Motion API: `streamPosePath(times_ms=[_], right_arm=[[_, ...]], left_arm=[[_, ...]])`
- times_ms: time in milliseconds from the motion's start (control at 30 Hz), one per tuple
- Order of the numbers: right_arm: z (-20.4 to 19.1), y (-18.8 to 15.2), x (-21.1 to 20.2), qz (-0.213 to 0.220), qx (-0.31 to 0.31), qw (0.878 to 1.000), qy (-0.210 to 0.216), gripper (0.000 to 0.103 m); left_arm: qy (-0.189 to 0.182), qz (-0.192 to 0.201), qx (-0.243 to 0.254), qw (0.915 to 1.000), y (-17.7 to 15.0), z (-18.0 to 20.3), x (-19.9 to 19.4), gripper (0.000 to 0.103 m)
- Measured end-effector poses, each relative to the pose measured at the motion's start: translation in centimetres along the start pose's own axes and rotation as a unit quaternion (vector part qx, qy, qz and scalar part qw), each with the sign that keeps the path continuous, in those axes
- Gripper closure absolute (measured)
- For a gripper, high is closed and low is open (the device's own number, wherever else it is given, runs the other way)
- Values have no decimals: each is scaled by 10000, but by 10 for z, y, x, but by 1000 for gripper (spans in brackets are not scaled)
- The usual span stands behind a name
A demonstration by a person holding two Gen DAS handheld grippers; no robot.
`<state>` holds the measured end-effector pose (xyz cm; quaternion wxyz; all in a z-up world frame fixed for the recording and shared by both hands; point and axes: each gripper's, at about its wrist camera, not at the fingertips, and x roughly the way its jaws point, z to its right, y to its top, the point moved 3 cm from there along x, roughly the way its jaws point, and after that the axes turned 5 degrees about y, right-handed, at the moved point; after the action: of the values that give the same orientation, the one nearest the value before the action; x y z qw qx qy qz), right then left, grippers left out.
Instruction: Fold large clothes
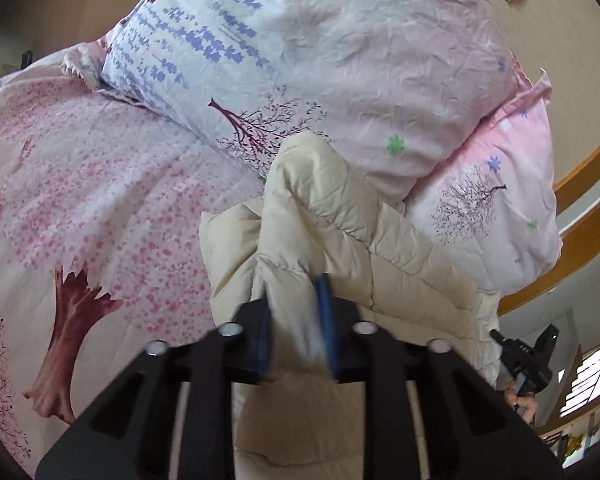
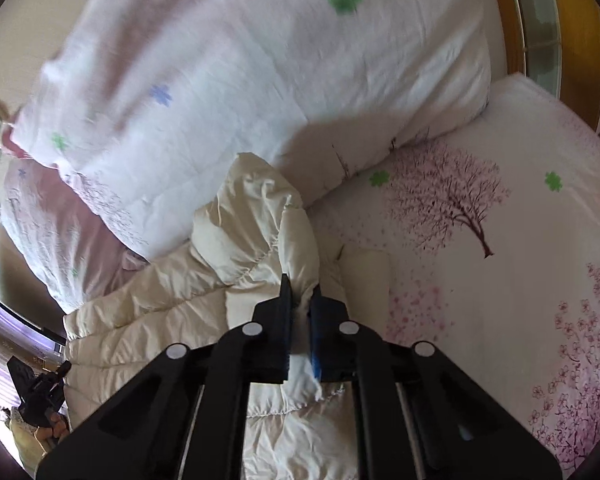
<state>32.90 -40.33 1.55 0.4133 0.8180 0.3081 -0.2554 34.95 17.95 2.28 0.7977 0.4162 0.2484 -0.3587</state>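
A cream quilted puffer jacket (image 1: 340, 232) lies bunched on the bed, one sleeve reaching toward the pillows. My left gripper (image 1: 296, 304) is shut on a fold of the jacket, cloth pinched between its blue pads. In the right wrist view the same jacket (image 2: 148, 328) spreads to the lower left. My right gripper (image 2: 302, 304) is shut on another fold of it near a puffy sleeve (image 2: 256, 208). The right gripper also shows in the left wrist view (image 1: 528, 360) at the jacket's far edge, and the left gripper shows in the right wrist view (image 2: 40, 392).
The bed sheet (image 1: 100, 208) is pink with cherry trees. A folded quilt and pillows (image 1: 340, 60) are stacked behind the jacket; they also show in the right wrist view (image 2: 260, 80). A wooden headboard (image 2: 580, 40) and window frame (image 1: 588, 216) stand at the bed's edge.
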Motion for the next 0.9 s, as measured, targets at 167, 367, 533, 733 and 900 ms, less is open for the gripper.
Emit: streamPosePath(times_ms=[167,367,533,733,900], right_arm=[[-4,-5,-18,156,-91,9998,-62,95],[9,-24,-9,-23,-54,9980,-637,95],[18,-32,16,-331,9,9945,-998,91],[1,-32,-15,231,-297,9943,-999,72],[-28,-39,-38,403,-760,9952,-460,72]], left_arm=[[128,7,243,9996,-6,0,-7,92],[370,-44,306,9988,-12,-9,-3,92],[603,-74,428,9972,-11,-2,9,92],[606,294,572,9961,-7,6,-20,91],[253,738,864,9932,-14,36,-53,64]])
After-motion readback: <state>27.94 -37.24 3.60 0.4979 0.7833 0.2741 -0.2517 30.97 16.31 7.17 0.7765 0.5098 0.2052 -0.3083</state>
